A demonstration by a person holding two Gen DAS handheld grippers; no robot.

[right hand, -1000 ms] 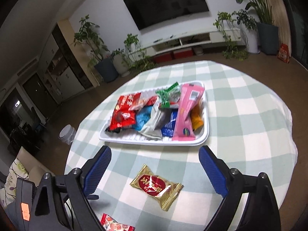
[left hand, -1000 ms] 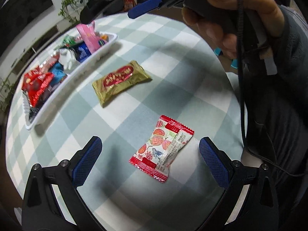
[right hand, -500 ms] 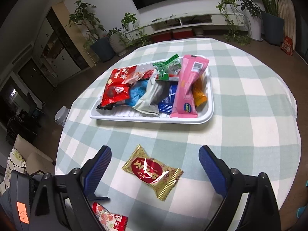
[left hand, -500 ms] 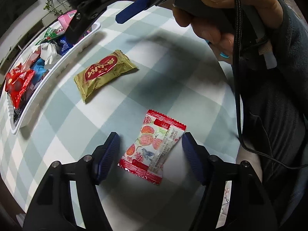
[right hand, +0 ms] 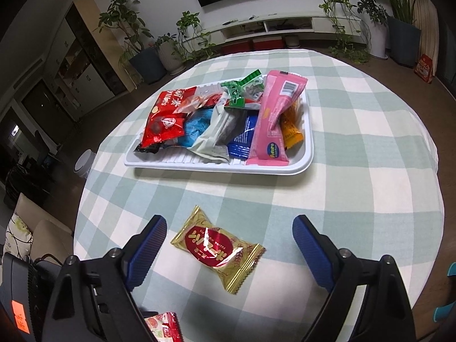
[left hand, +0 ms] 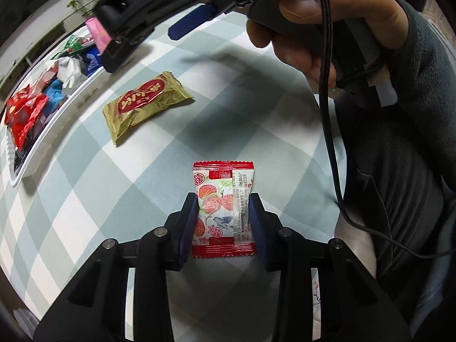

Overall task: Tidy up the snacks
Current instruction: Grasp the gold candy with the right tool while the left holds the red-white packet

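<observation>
left gripper (left hand: 223, 222) clamping red-white candy packet (left hand: 223, 209), long axis along my fingers | right gripper (right hand: 229, 245) gaping wide, straddling gold snack packet (right hand: 218, 248), lying crosswise | white tray (right hand: 306, 154) ahead

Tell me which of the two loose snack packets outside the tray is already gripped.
The red-and-white fruit-print packet, pinched between the left gripper fingers. The gold foil packet with the red oval lies free on the cloth, between the open right gripper fingers.
</observation>
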